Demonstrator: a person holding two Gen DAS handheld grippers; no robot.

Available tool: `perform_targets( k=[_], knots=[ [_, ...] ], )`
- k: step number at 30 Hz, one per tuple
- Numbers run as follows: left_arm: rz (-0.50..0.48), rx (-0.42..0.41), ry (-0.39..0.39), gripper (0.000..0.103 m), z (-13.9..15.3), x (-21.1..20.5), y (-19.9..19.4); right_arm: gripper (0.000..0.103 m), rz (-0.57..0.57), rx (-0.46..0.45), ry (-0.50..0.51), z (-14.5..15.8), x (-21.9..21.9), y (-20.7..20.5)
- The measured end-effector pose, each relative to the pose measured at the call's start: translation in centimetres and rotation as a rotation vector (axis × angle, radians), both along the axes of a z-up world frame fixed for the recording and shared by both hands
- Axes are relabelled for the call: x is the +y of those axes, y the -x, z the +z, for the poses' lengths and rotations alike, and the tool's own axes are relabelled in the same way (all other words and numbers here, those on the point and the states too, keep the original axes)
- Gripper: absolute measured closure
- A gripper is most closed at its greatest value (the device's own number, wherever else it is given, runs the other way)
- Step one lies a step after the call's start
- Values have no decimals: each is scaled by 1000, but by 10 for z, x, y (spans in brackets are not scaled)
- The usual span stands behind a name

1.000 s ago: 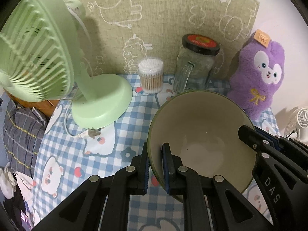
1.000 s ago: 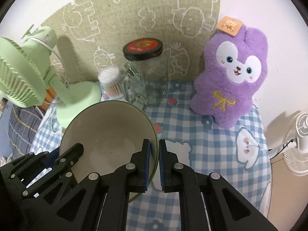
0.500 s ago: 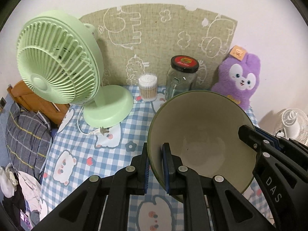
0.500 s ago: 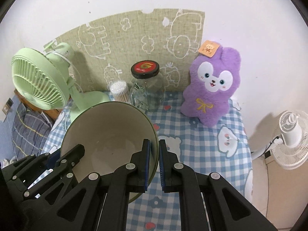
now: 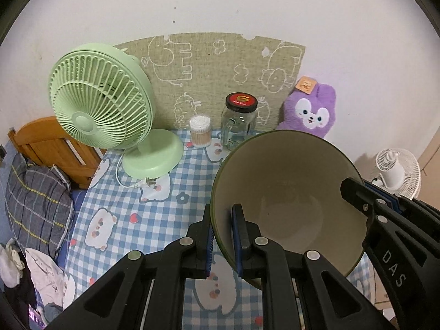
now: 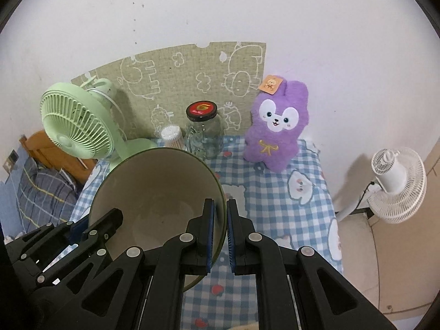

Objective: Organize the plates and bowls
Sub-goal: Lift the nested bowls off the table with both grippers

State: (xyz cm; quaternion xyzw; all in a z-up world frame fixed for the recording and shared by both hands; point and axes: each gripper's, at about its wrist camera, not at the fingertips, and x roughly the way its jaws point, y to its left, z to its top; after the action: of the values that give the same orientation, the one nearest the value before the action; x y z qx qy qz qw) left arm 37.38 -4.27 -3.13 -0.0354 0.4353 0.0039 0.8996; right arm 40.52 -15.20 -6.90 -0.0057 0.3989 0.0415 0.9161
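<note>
A large bowl [image 5: 286, 192], green outside and cream inside, is held in the air above the checked tablecloth [image 5: 154, 220]. My left gripper [image 5: 221, 220] is shut on its left rim. My right gripper [image 6: 220, 217] is shut on its right rim, and the bowl [image 6: 156, 192] fills the lower left of the right wrist view. The right gripper's fingers [image 5: 365, 200] also show at the bowl's far rim in the left wrist view. The bowl is empty.
At the back of the table stand a green desk fan [image 5: 101, 104], a cotton swab tub [image 5: 200, 132], a glass jar with a black lid [image 5: 239, 121] and a purple plush rabbit [image 6: 275, 129]. A white fan [image 6: 396, 184] stands on the floor to the right.
Both grippers have lifted the bowl up and back from the table. The fan, jar and plush now look smaller and farther away. The grip on the bowl is unchanged.
</note>
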Motion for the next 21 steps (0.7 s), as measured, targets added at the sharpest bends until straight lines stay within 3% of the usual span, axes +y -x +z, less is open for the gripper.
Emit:
perform_targets(
  k=[21],
  knots=[
    [-52,-17,-2,94,11,22,85,91,-34,-5,2,2,25,101]
  ],
)
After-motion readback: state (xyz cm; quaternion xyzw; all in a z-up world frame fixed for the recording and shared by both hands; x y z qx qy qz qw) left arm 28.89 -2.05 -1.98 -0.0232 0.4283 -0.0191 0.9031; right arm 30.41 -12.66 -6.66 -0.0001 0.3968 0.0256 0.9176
